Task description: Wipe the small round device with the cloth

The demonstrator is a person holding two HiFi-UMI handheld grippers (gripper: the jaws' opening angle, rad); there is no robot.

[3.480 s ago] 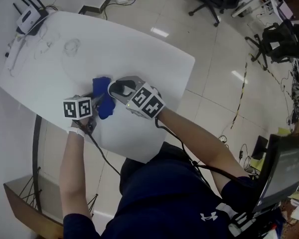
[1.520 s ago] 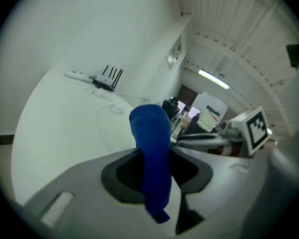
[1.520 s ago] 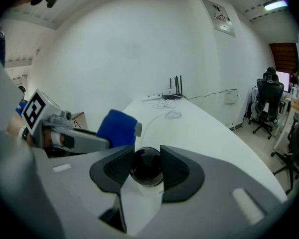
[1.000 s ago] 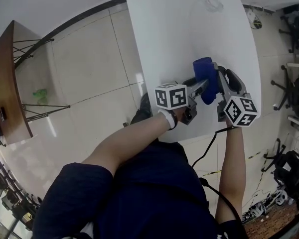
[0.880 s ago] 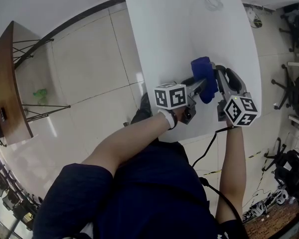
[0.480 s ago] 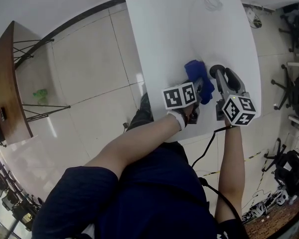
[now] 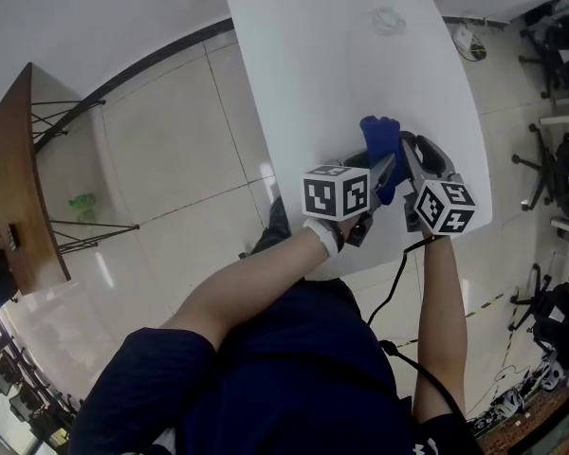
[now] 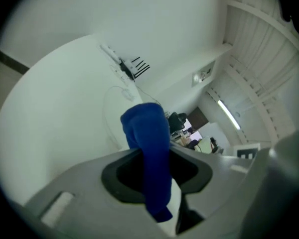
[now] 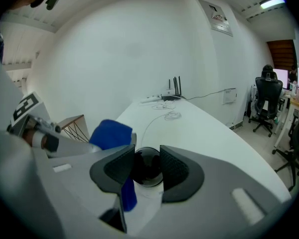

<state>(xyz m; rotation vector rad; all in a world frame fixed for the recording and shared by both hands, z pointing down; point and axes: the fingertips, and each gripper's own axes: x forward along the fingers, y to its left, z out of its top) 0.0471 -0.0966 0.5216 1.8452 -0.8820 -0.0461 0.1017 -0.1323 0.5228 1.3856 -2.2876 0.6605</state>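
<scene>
The small round device (image 9: 145,167), black and glossy, sits between the jaws of my right gripper (image 9: 147,166), which is shut on it just above the white table (image 7: 313,74). The blue cloth (image 8: 149,143) hangs folded from my left gripper (image 8: 154,171), whose jaws are shut on it. In the head view the cloth (image 7: 379,145) lies against the left side of the right gripper (image 7: 410,154), with the left gripper (image 7: 384,171) just behind it. In the right gripper view the cloth (image 9: 109,133) touches the device's left side. From the head the device is hidden.
At the table's far end stand a router with antennas (image 9: 174,91) and loose cables (image 7: 389,17). A wooden side table (image 7: 24,178) stands on the tiled floor to the left. Office chairs (image 9: 266,98) are off to the right. The table's near edge is just under both grippers.
The left gripper has rolled and shifted the cloth along the device's side, first nearer the right gripper, then back. The right gripper has held still with the device.
</scene>
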